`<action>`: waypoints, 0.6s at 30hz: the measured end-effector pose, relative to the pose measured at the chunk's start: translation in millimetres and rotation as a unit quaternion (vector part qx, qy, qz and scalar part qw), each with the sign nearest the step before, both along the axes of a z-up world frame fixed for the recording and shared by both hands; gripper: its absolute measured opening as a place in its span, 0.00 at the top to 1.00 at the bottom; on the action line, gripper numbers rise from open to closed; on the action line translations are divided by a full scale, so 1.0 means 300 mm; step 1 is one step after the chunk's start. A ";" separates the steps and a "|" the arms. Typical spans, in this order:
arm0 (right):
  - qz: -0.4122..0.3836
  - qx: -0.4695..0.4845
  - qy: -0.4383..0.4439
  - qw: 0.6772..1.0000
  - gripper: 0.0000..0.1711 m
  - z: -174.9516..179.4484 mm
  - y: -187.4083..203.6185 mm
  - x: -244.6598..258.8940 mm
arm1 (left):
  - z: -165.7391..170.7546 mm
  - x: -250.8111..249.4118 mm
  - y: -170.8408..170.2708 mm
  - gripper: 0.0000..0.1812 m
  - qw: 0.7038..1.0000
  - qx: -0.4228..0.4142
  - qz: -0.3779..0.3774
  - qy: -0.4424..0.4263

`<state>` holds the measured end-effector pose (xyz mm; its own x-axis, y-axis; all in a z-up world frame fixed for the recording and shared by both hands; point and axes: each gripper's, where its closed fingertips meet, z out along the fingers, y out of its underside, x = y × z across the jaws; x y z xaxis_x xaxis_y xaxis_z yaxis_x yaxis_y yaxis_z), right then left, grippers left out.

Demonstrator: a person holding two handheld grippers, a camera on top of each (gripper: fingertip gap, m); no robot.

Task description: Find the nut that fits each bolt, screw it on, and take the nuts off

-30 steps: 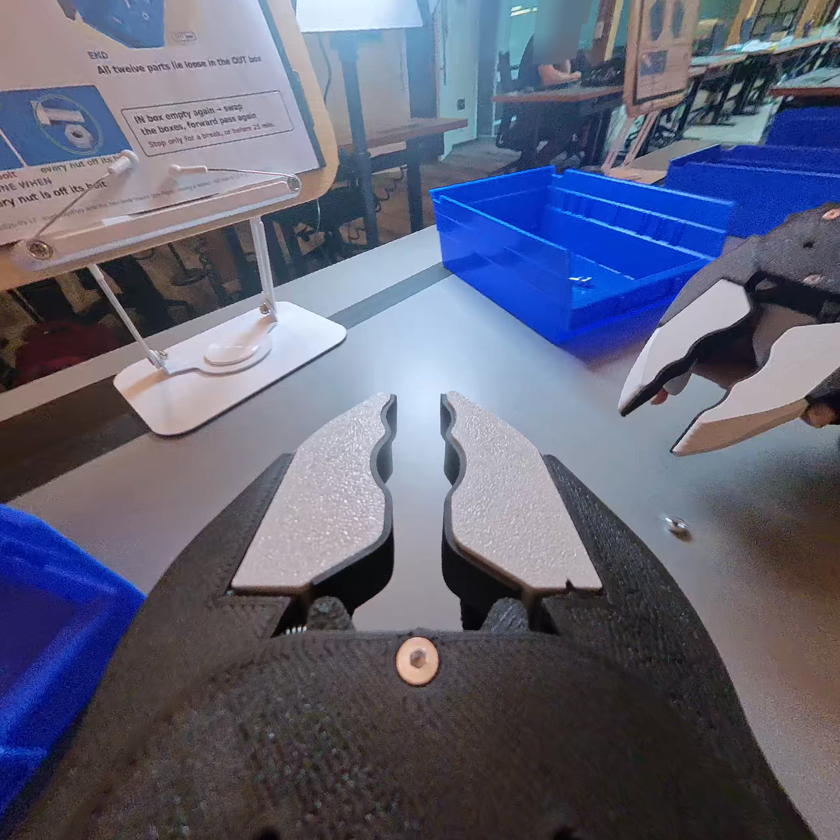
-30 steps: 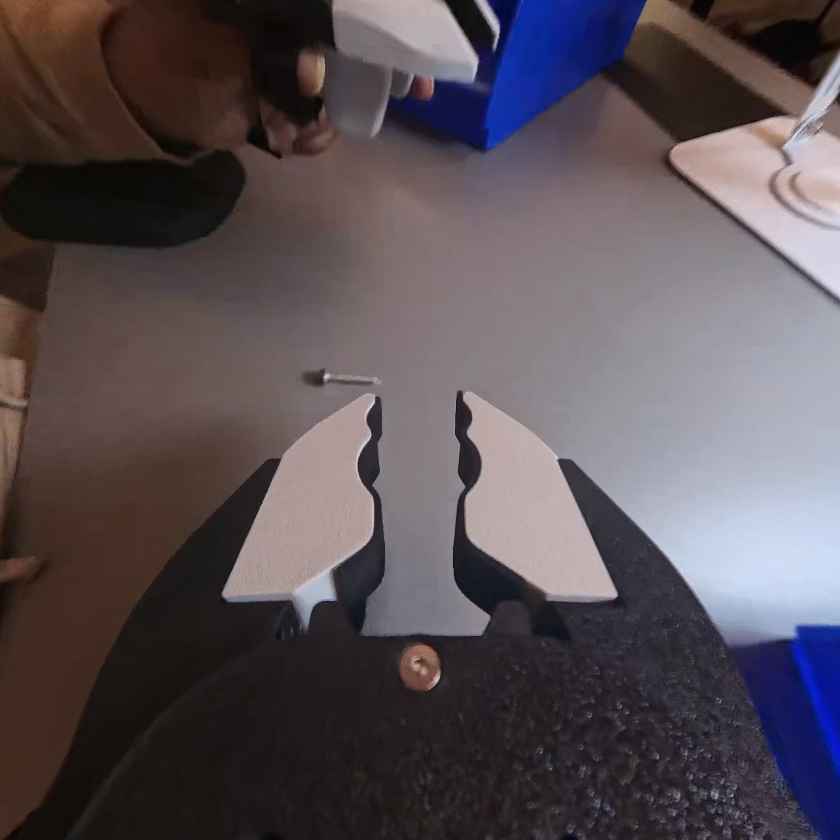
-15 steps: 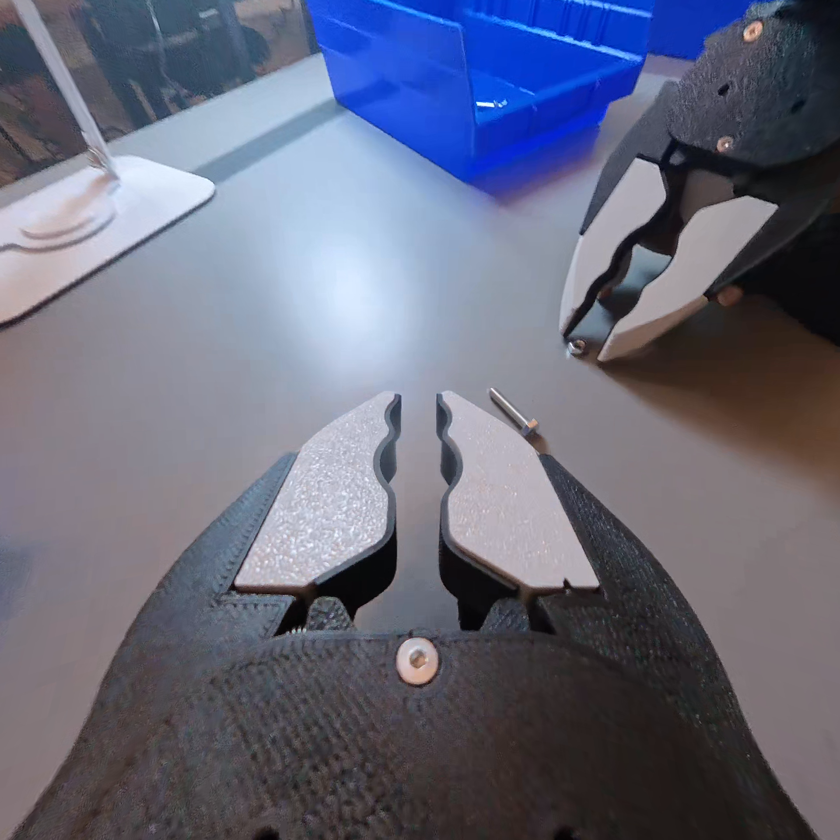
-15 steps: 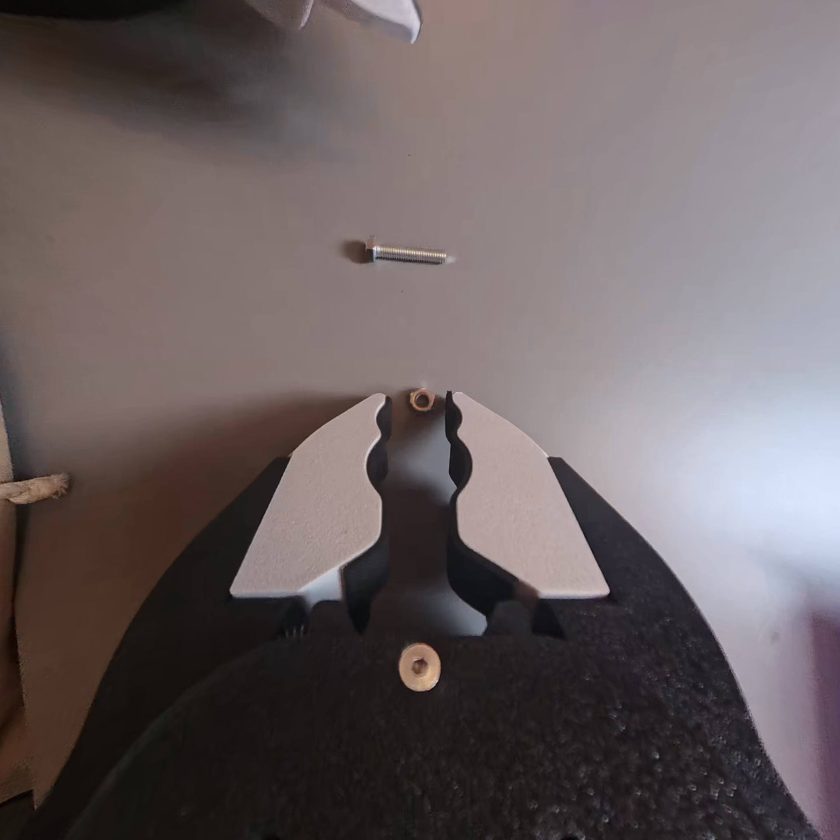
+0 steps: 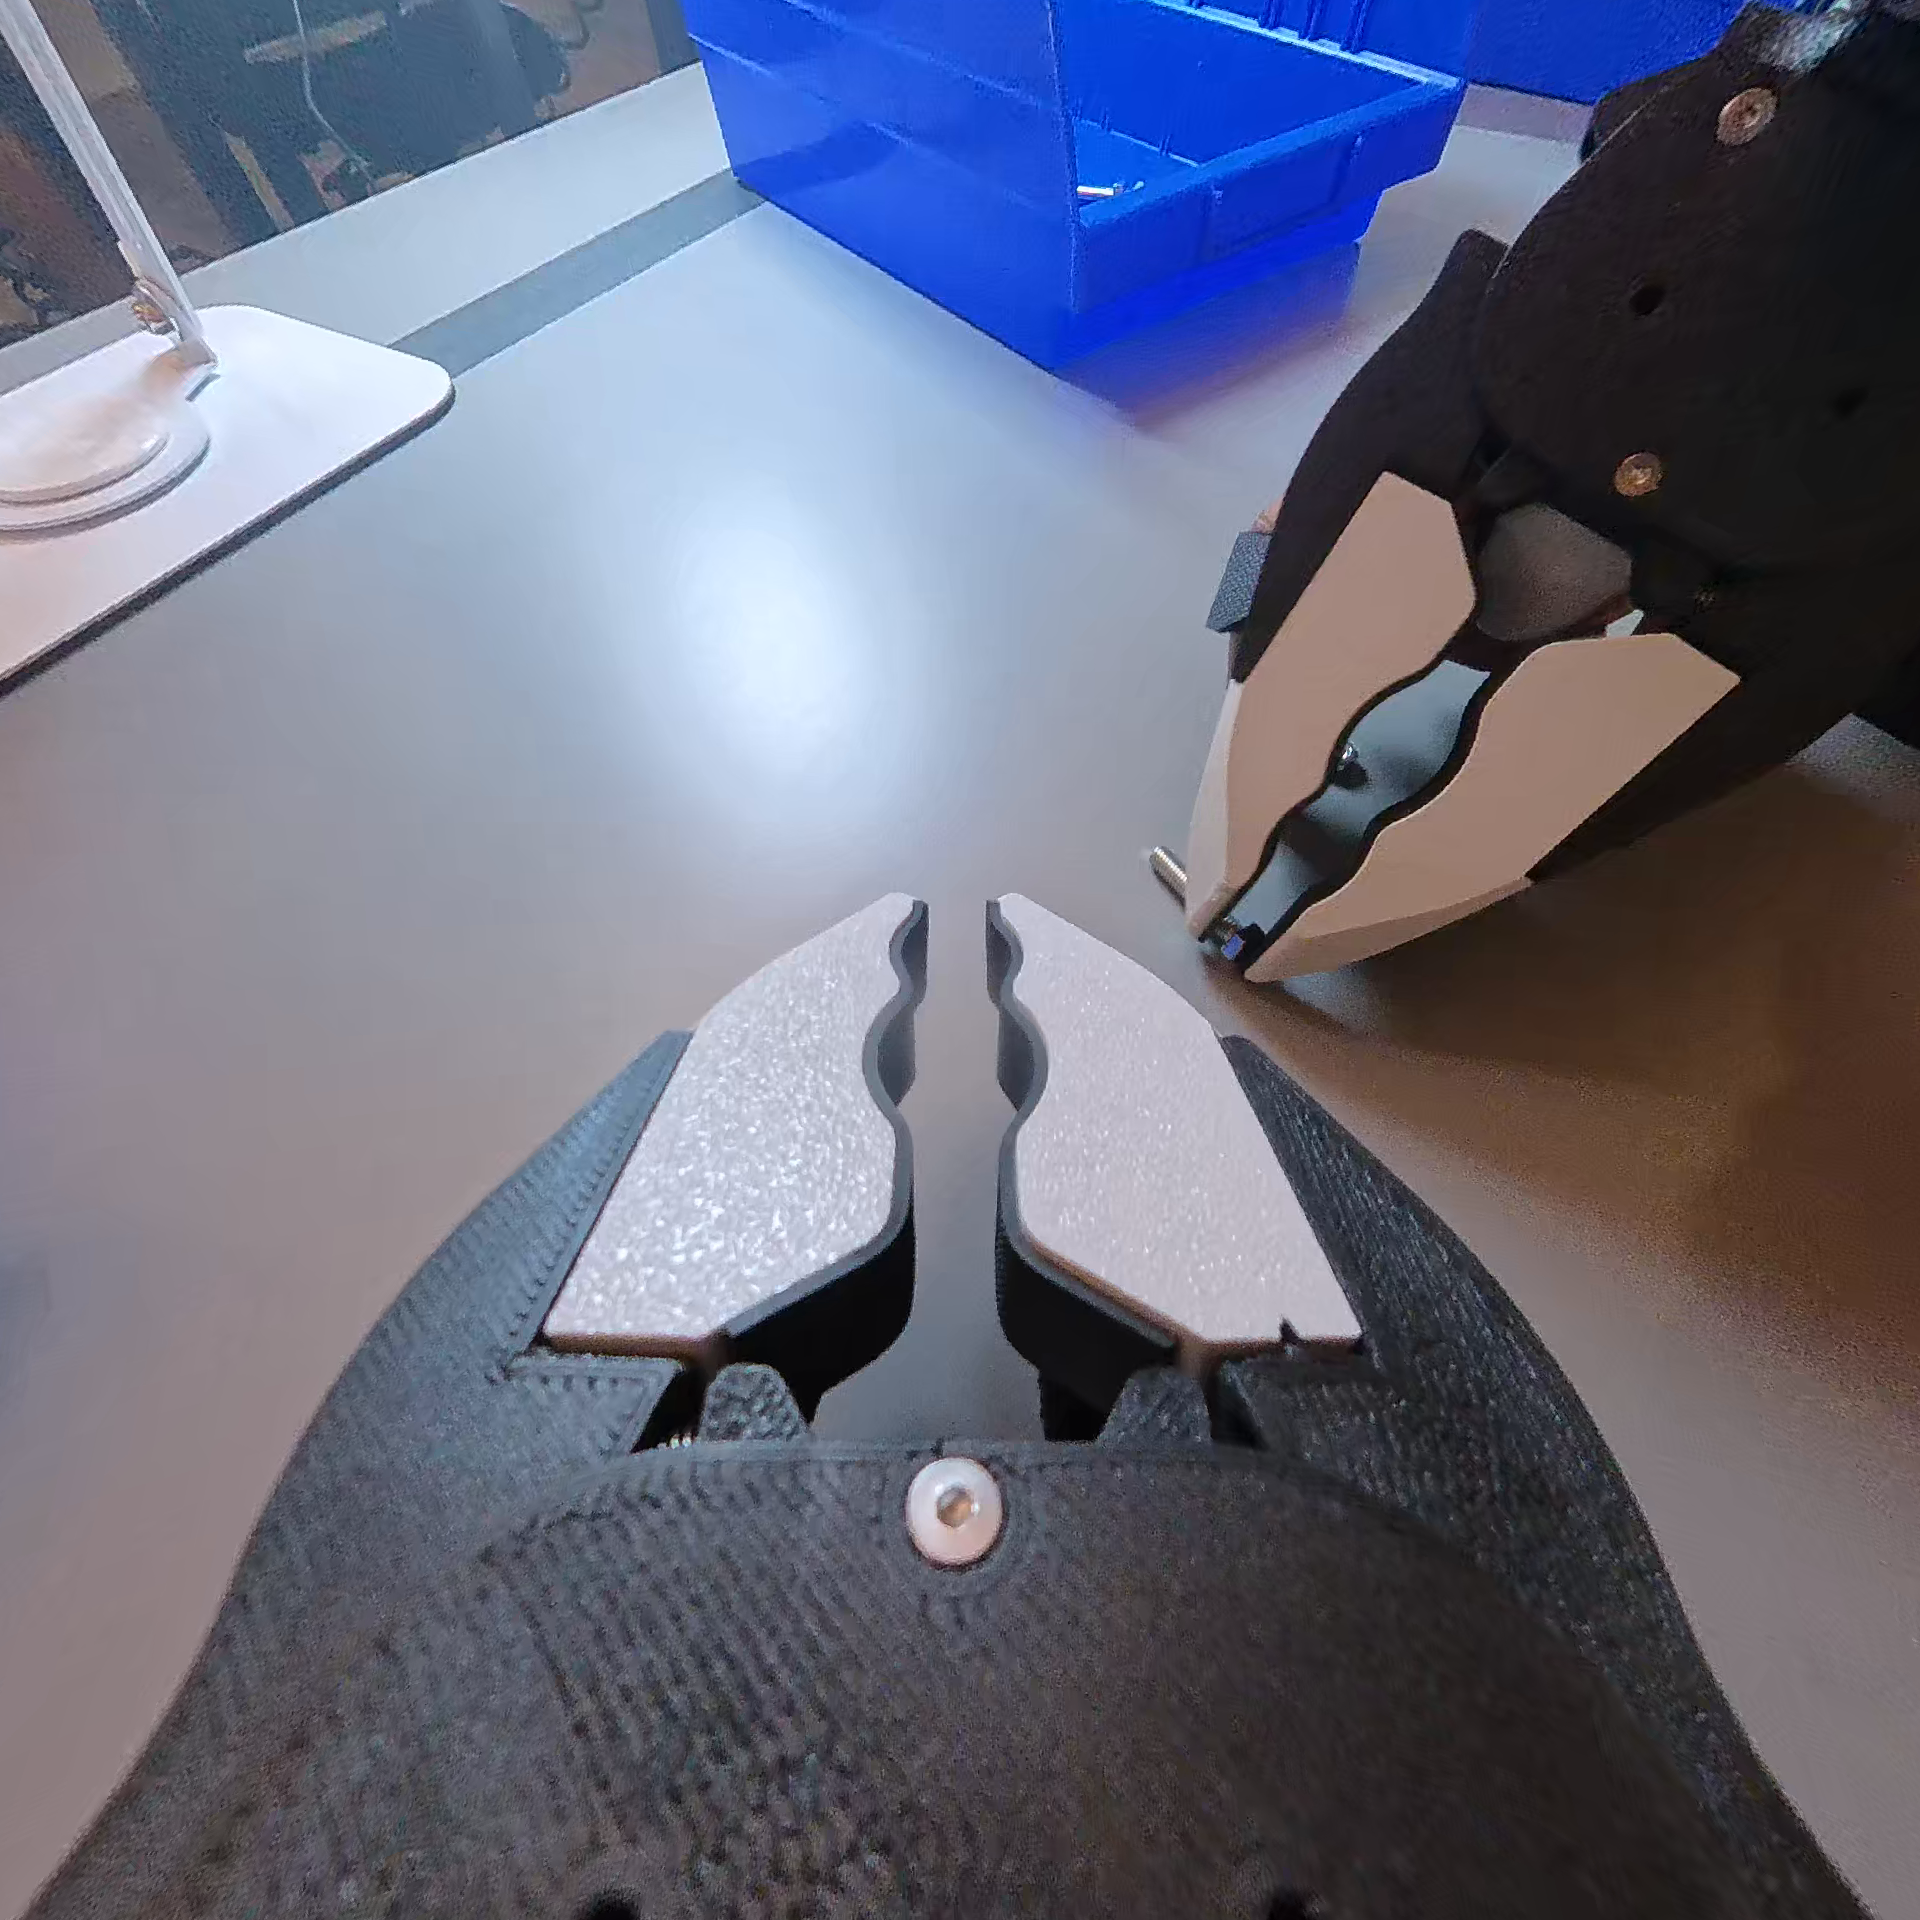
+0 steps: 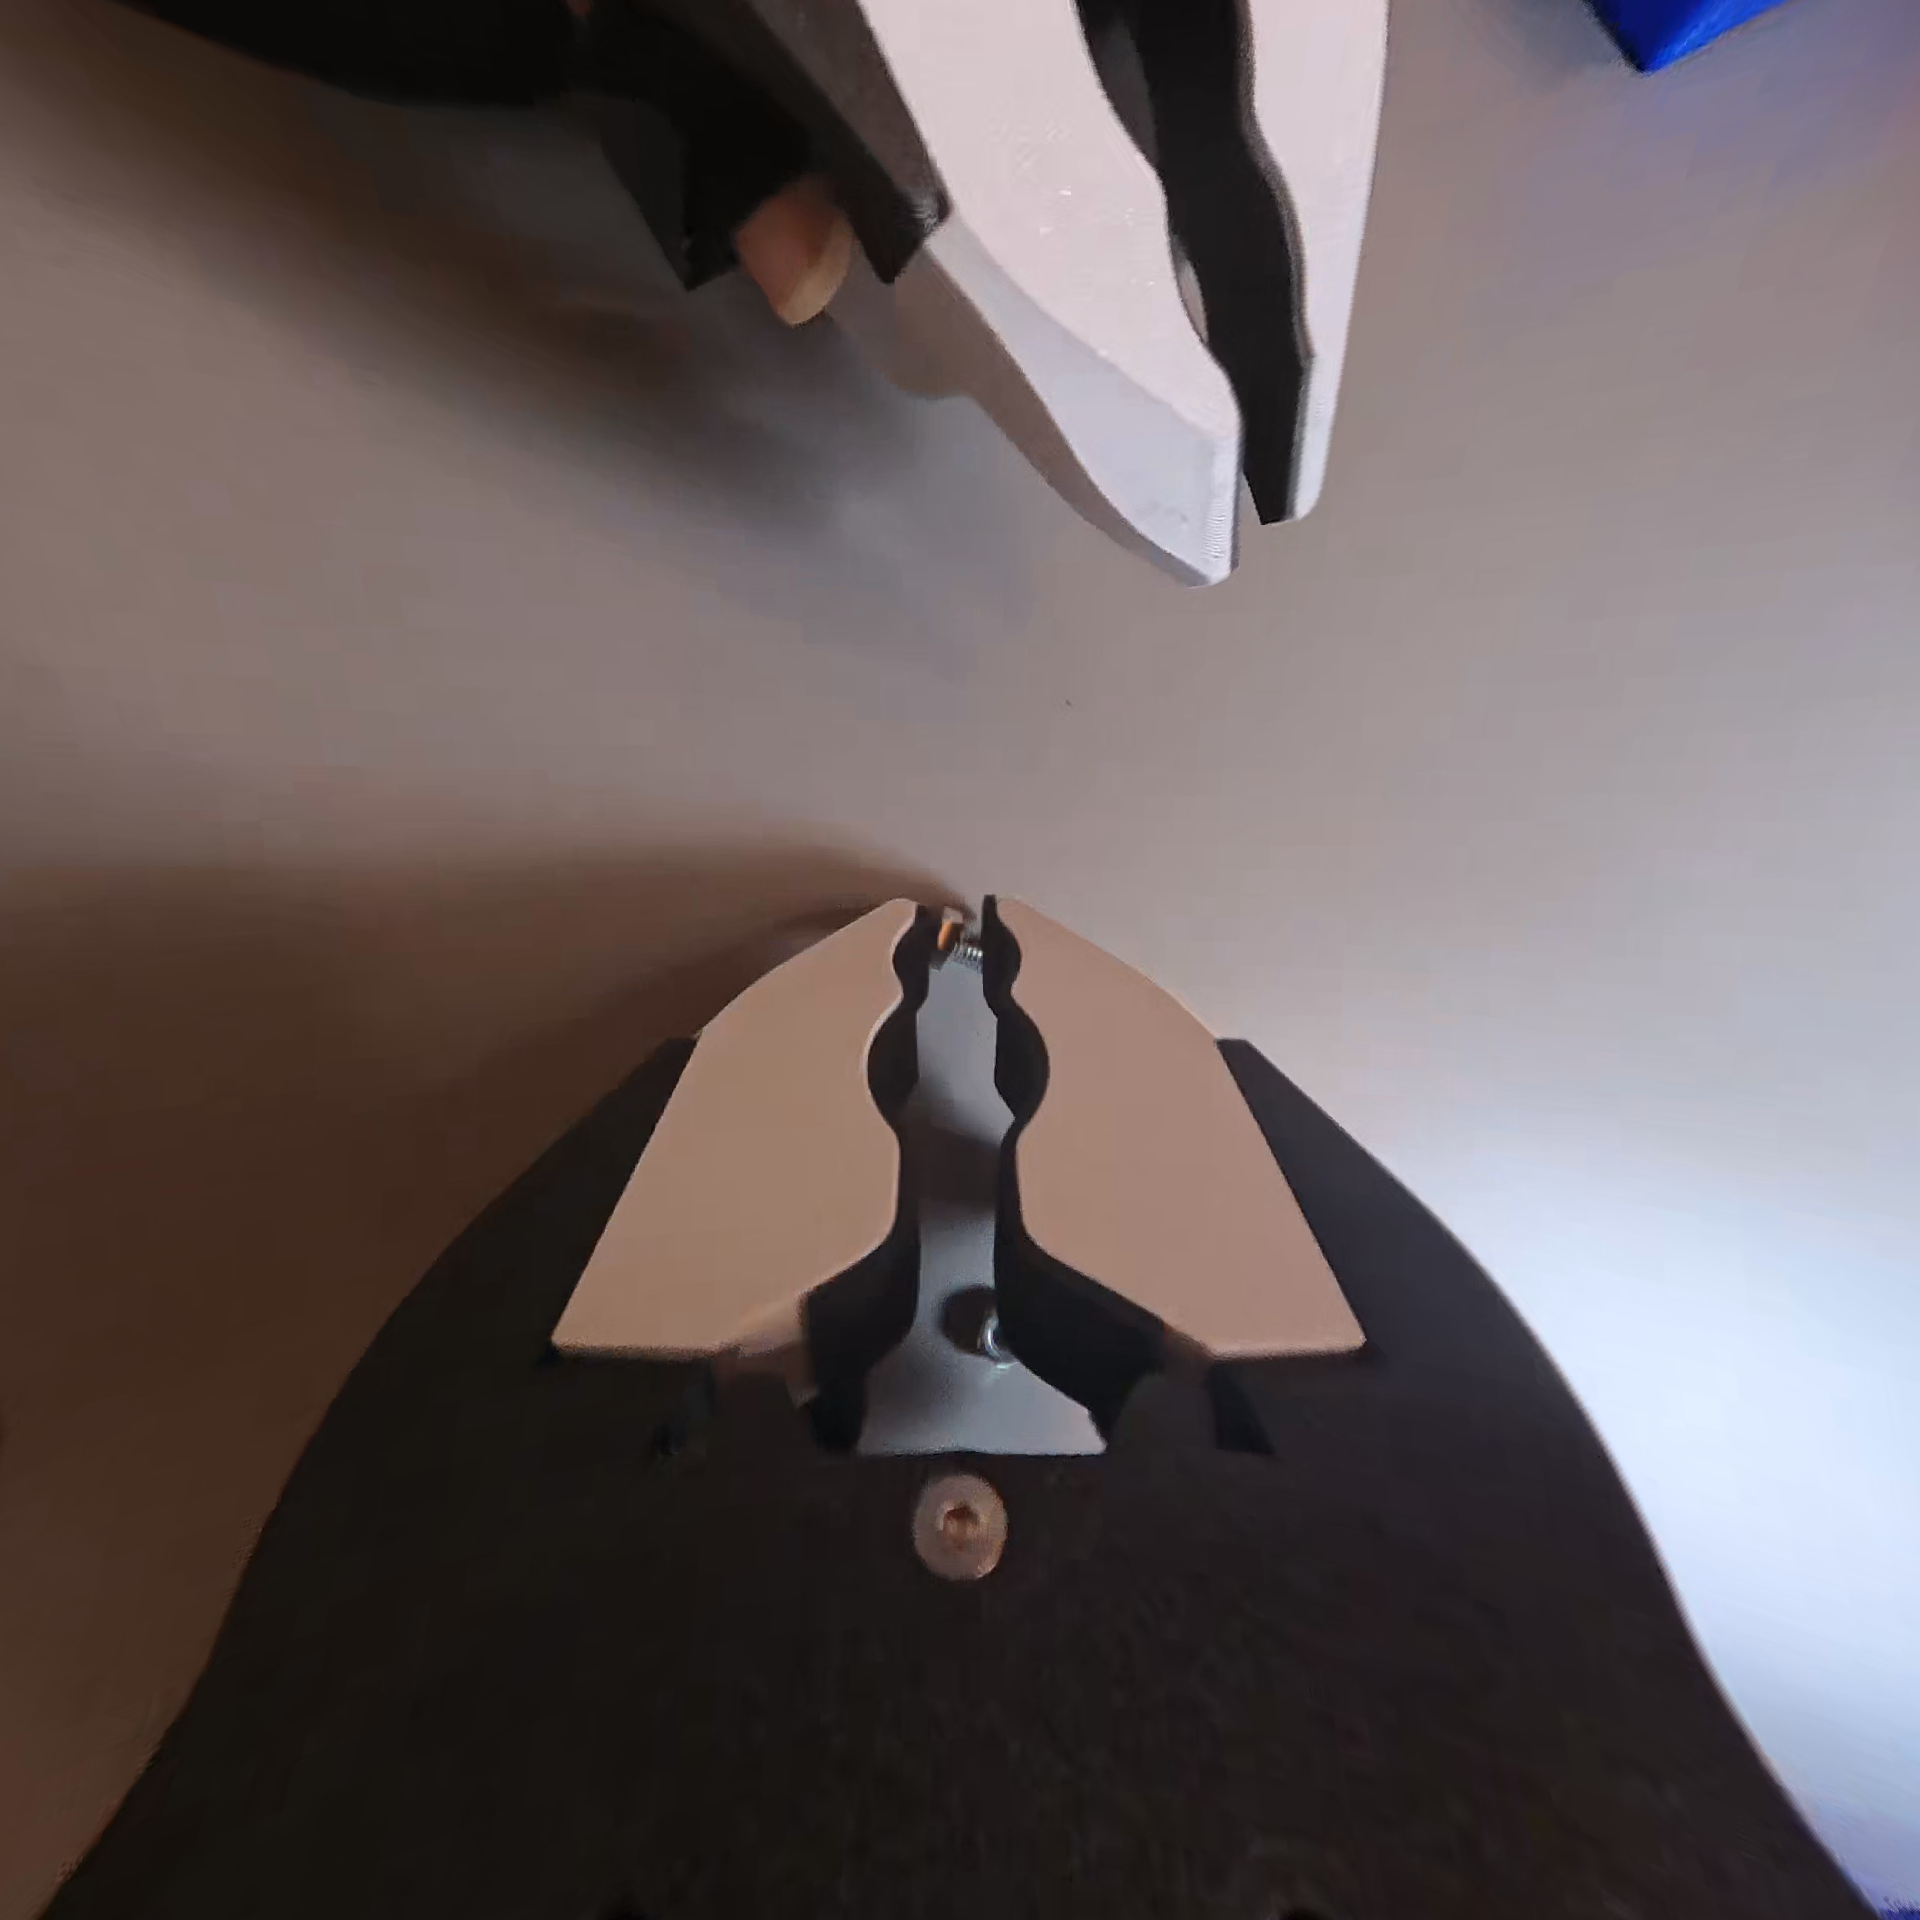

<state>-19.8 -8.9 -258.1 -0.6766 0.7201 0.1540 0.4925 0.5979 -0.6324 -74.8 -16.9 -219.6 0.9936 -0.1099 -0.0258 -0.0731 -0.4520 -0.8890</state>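
Right tongs (image 6: 951, 914) on bolt (image 6: 961, 951); nut (image 6: 992, 1340) behind; left tongs (image 6: 1242, 530) opposite.

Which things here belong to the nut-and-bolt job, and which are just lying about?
Job:
small silver threaded bolt
small silver hex nut
blue plastic parts bin
left gripper
right gripper

Lying about:
white metal stand base

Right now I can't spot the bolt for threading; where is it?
In the right wrist view, the bolt sits between the fingertips of the right gripper, down at the table.
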 end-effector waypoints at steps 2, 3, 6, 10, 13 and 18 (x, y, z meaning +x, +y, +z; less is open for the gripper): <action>0.022 0.030 0.027 0.999 0.95 0.000 0.005 0.000 | -0.005 0.002 -0.002 0.94 1.000 -0.002 -0.007 -0.013; 0.032 0.049 0.054 0.997 0.97 0.008 0.013 -0.004 | -0.005 0.008 -0.002 0.94 1.000 -0.002 -0.012 -0.027; 0.068 0.028 0.126 0.989 0.97 0.078 0.003 0.005 | 0.005 0.035 -0.002 0.94 0.996 0.001 -0.032 -0.078; 0.100 -0.011 0.223 0.970 0.97 0.210 -0.006 0.028 | 0.027 0.081 -0.005 0.93 0.987 0.009 -0.065 -0.148; 0.129 0.014 0.292 0.947 0.97 0.271 -0.028 0.046 | 0.100 0.161 -0.015 0.92 0.952 0.037 -0.134 -0.274; 0.182 0.082 0.366 0.909 0.97 0.297 -0.111 0.081 | 0.188 0.216 -0.028 0.90 0.866 0.052 -0.194 -0.458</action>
<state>4.6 -42.1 -169.0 -0.5385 0.3955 0.7440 -0.2748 0.7523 -0.5988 -9.9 -25.4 -163.1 0.4911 -0.4847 0.7238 0.5565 -0.4647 -0.6887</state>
